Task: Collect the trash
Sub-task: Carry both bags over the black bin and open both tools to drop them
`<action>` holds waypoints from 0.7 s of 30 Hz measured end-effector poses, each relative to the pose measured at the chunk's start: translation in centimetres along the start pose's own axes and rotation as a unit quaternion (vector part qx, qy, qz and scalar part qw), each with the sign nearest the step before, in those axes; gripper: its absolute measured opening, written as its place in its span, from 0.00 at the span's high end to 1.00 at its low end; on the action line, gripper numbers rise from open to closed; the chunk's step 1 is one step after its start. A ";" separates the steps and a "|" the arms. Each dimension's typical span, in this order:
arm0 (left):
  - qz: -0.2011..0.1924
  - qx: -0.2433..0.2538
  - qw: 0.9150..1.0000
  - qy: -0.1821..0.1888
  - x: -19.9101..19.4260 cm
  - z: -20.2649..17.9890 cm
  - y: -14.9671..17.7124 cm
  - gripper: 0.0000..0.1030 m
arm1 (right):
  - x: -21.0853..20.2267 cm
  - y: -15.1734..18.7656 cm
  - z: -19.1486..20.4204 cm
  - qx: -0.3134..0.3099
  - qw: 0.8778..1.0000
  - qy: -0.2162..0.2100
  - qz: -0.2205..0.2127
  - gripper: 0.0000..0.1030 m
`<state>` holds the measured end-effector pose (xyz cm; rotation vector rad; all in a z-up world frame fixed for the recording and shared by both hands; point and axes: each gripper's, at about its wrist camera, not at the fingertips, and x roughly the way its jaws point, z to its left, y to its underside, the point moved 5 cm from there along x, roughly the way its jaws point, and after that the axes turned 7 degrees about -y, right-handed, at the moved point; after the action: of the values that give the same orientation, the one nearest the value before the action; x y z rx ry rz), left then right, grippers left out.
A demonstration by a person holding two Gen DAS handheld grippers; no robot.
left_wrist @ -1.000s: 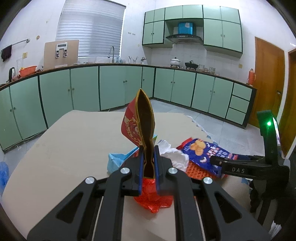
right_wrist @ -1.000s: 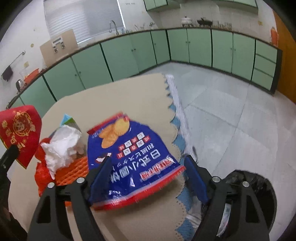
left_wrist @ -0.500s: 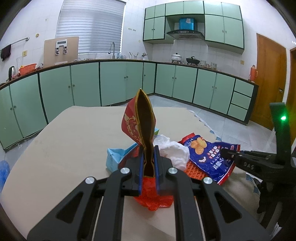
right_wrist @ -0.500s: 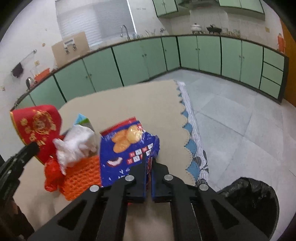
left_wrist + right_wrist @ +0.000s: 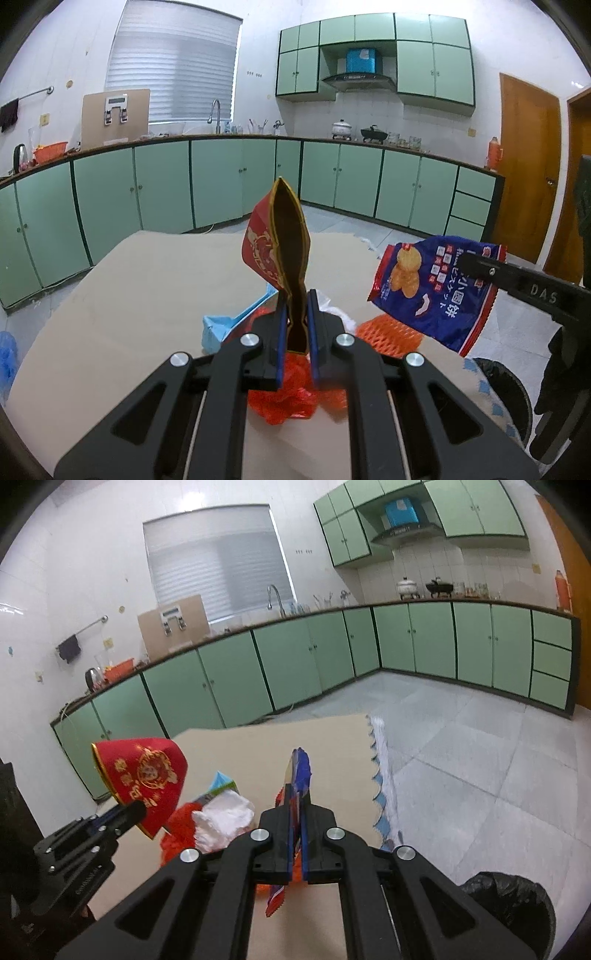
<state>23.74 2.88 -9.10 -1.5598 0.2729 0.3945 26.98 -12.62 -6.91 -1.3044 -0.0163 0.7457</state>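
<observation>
I hold red packet [image 5: 275,236] in left jaws | blue snack bag [image 5: 297,775] clamped in right, lifted clear for the bin [image 5: 517,897]

We hold our left gripper [image 5: 297,317] clamped and raised, while our right gripper [image 5: 295,834] is pinched tight, tilted slightly downward.

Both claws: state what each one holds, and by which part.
Left claw pinches the red pouch at its narrow lower end. Right claw pinches the blue biscuit bag along one edge, clear of the table.
</observation>
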 end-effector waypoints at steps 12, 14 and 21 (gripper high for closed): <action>-0.032 0.023 0.997 0.068 -3.7 -5.6 -1.2 0.92 | -7.0 -1.8 -0.1 -0.012 0.998 0.017 -0.052 0.97; -0.034 0.028 0.995 0.087 -4.3 -7.2 -1.1 0.92 | -8.5 -1.7 -0.8 -0.008 0.998 0.031 -0.059 0.97; -0.029 0.051 0.985 0.160 -6.1 -13.9 0.4 0.92 | -14.6 -0.8 -4.4 0.006 0.992 0.095 -0.078 0.97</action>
<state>19.13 -11.44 -6.93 -1.5225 0.4881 0.0796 17.98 -23.84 -1.79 -1.3415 0.0398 0.4858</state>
